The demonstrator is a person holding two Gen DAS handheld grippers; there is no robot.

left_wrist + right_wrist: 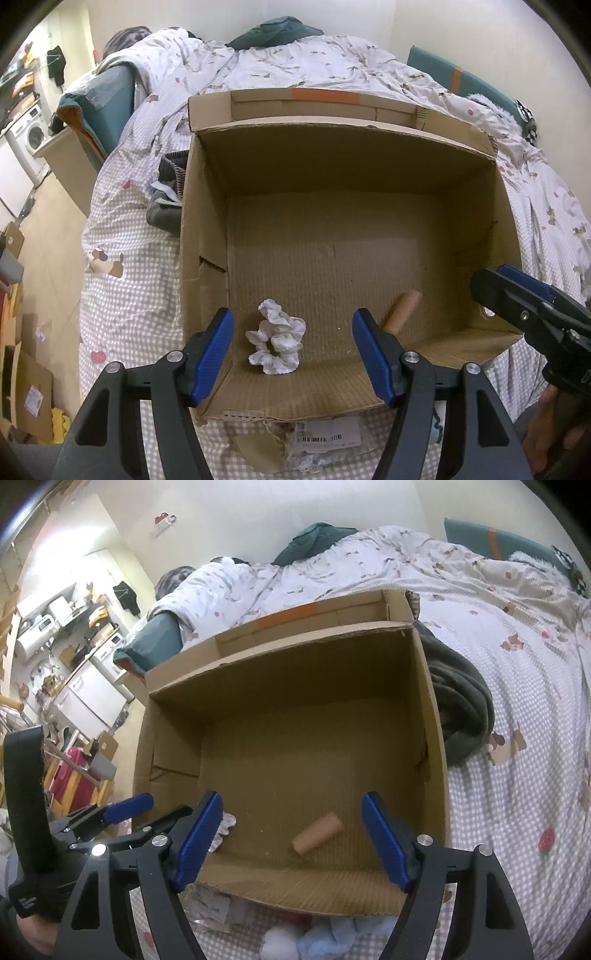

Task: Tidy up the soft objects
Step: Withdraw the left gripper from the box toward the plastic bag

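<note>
Both claws hang over the open box (332, 155) on the bed (122, 295), and neither one carries anything. The left claw (291, 354) stands spread, blue pads apart, with the white scrunchie (276, 343) lying loose on the box floor between its fingers, touching neither pad. Just to the right of it, the tan roll (403, 311) lies tilted on the cardboard, near the front wall. Over on the right wrist view, the right claw (291, 840) is spread wide too, and the roll (317, 833) sits free between its pads, clear of both. The scrunchie (224, 825) peeks out behind the right claw's left finger. A dark blanket (461, 701) bunches against the box's right wall. Pale blue soft things (325, 938) wait on the bed in front of the box.
</note>
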